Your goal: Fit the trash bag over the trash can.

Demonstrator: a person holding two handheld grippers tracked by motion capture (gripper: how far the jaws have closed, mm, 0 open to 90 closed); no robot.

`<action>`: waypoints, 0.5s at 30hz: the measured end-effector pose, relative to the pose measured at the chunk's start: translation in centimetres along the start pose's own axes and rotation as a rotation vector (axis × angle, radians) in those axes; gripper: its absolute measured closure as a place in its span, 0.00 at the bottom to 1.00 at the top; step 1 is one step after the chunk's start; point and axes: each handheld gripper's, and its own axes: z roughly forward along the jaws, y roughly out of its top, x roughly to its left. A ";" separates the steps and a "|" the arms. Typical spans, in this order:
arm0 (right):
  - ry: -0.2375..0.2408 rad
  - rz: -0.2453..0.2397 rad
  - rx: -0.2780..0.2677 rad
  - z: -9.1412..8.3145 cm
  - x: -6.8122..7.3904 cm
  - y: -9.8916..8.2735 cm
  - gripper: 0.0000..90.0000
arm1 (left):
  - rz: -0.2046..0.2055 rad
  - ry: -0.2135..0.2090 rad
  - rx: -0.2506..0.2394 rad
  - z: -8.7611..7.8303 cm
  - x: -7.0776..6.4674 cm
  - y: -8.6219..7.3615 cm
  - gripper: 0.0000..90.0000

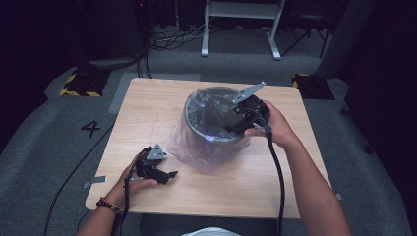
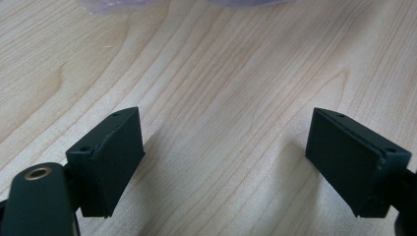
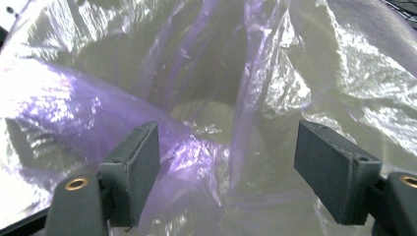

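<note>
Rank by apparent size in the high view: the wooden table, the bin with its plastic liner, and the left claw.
1. Wooden table, largest.
2. Bin with plastic liner.
3. Left claw, smallest, though it is nearer the camera.

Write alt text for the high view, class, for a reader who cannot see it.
A person's right claw reaches, open, into a round bin lined with a thin purple plastic bag on a wooden table. The left claw, also open, rests low near the table's front edge.

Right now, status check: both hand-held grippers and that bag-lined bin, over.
Left hand-held gripper open, low over the table. Right hand-held gripper open, down inside the bin. Purple liner bag crumpled loose between its jaws, ungripped. Nothing in the way.
</note>
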 end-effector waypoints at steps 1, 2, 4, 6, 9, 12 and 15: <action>-0.004 0.002 0.001 -0.1 0.0 -0.1 0.29 | 0.000 0.000 0.000 0.0 0.0 0.0 0.16; -0.002 0.003 -0.001 -0.4 0.0 -0.3 0.29 | 0.000 0.000 0.000 0.0 0.0 0.0 0.16; -0.006 0.007 -0.001 -0.5 -0.1 -0.5 0.29 | 0.000 0.000 0.000 0.0 0.0 0.0 0.16; -0.009 0.008 0.001 -0.7 -0.1 -0.7 0.29 | 0.000 0.000 0.000 0.0 0.0 0.0 0.16; -0.010 0.006 -0.004 -0.9 -0.1 -0.9 0.29 | 0.000 0.000 0.000 0.0 0.0 0.0 0.16; -0.013 0.009 -0.007 -1.1 -0.1 -1.1 0.29 | 0.001 0.000 0.000 0.0 0.0 0.0 0.16; -0.011 0.006 -0.008 -1.3 0.0 -1.4 0.29 | 0.000 0.000 0.000 0.0 0.0 0.0 0.16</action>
